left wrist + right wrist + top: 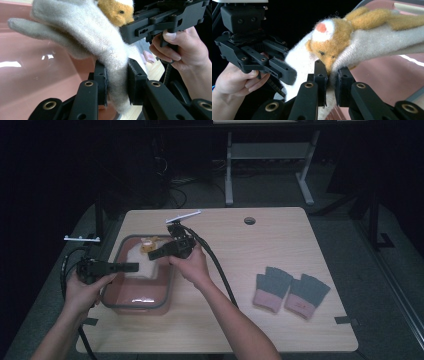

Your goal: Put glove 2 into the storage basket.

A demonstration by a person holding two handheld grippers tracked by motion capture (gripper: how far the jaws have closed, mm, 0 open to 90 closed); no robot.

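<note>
A white woolly glove (pixel 137 263) with an orange animal face (pixel 329 47) hangs over the pink tub (pixel 168 289). Both grippers hold it. My left gripper (pixel 131 267) comes in from the left; in the left gripper view its jaws (pixel 117 85) are shut on the glove's (pixel 100 42) cuff end. My right gripper (pixel 154 253) reaches from the right, and its jaws (pixel 331 80) pinch the glove's edge just under the animal face. Each gripper view also shows the other gripper close by, the right one (pixel 160 23) and the left one (pixel 257 57).
The tub's pink inside (pixel 35 75) lies right below the glove. A pair of grey and pink fingerless gloves (pixel 291 290) lies on the right of the wooden table (pixel 280 235). A round cable hole (pixel 249 220) sits near the far edge. A desk frame stands behind the table.
</note>
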